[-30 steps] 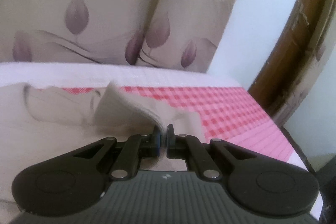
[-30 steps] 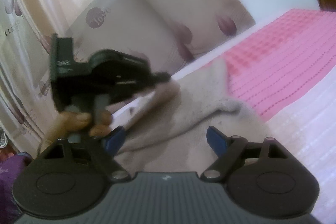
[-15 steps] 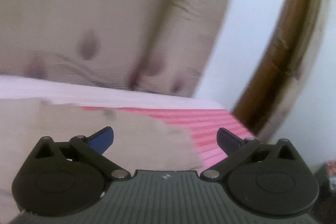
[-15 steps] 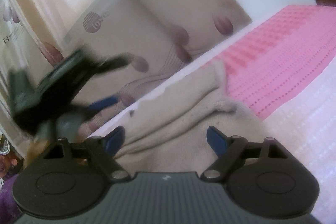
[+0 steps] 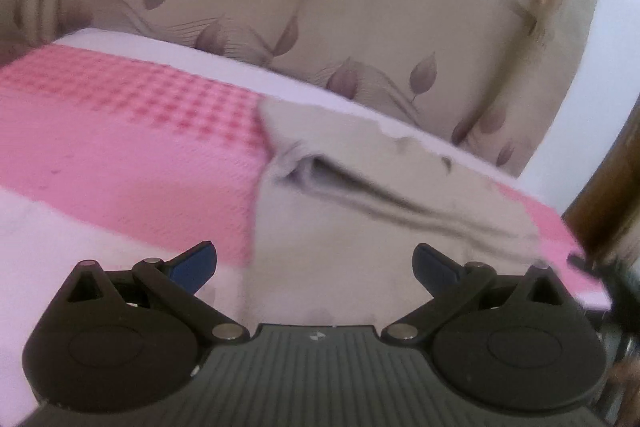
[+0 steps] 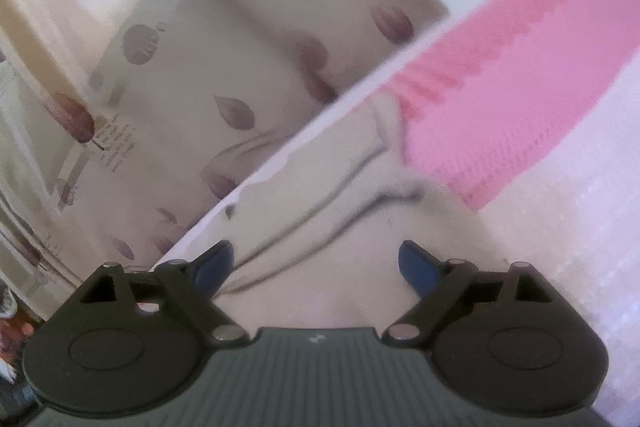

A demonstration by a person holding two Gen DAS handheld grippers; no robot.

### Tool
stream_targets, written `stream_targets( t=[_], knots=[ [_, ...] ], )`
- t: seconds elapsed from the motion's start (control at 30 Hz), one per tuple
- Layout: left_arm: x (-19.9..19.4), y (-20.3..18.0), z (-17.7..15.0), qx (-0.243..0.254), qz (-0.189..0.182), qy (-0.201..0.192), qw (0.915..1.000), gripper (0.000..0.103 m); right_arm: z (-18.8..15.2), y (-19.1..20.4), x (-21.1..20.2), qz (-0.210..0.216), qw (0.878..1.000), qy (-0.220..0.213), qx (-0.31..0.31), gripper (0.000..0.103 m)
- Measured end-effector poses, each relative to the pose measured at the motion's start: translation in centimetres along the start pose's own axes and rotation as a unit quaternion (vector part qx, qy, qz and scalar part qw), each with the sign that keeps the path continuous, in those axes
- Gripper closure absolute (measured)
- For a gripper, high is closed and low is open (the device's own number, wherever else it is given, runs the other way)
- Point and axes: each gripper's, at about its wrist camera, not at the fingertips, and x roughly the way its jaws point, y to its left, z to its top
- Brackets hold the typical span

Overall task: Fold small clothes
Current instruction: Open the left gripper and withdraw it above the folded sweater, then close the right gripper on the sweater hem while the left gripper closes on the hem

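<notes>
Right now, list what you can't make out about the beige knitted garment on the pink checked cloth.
- Beige knitted garment, left wrist view: near edge hidden behind the left gripper; its type unclear.
- Same garment, right wrist view: motion blur smears the fold lines; lower part covered by the right gripper.
- Pink checked cloth: cut off at the frame's left edge.

A large letter "R" followed by smaller, blurred letters is being shown on the curtain (image 5: pixel 360 7) at the upper middle of the left wrist frame, with several lines of small print beneath that cannot be read. More small print is being shown on the curtain (image 6: pixel 116 143) at the left of the right wrist frame, too blurred for reading.
</notes>
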Motion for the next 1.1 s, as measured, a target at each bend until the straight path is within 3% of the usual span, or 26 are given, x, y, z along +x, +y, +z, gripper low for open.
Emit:
stream_targets(
  t=[0.13,0.27,0.4,0.6,0.8,0.97,1.07,1.1],
  knots=[
    [-2.2,0.8,-1.1,0.047,0.012,0.013,0.9987,0.0,0.0,-0.1,-3.4,-0.003,1.0,-0.005,-0.009,0.013],
    [-3.4,1.6,-2.5,0.064,0.022,0.021,0.9975,0.0,-2.3,1.2,-9.2,-0.025,0.993,-0.009,-0.113,0.013],
    [-3.4,2.5,-3.8,0.033,-0.019,0.059,0.9975,0.001,-5.0,1.1,-13.5,-0.063,0.981,0.017,-0.18,0.013],
    [-4.2,1.8,-5.2,0.05,-0.051,0.074,0.9947,0.003,-6.2,-1.7,-17.0,-0.081,0.986,0.024,-0.146,0.013],
    [-5.2,0.6,-6.5,0.074,-0.063,0.079,0.9921,0.014,-6.6,-2.1,-16.9,-0.057,0.989,0.025,-0.134,0.013],
    [-6.4,-0.2,-7.9,0.105,-0.061,0.072,0.99,0.029,-7.2,-1.8,-17.2,-0.045,0.988,0.029,-0.142,0.013],
    [-6.9,-0.3,-8.5,0.116,-0.065,0.065,0.9891,0.038,-7.6,-1.6,-17.2,-0.043,0.987,0.032,-0.15,0.018],
    [-7.1,-0.3,-8.6,0.117,-0.066,0.064,0.9888,0.041,-7.6,-1.5,-17.3,-0.048,0.987,0.03,-0.153,0.025]
  ],
)
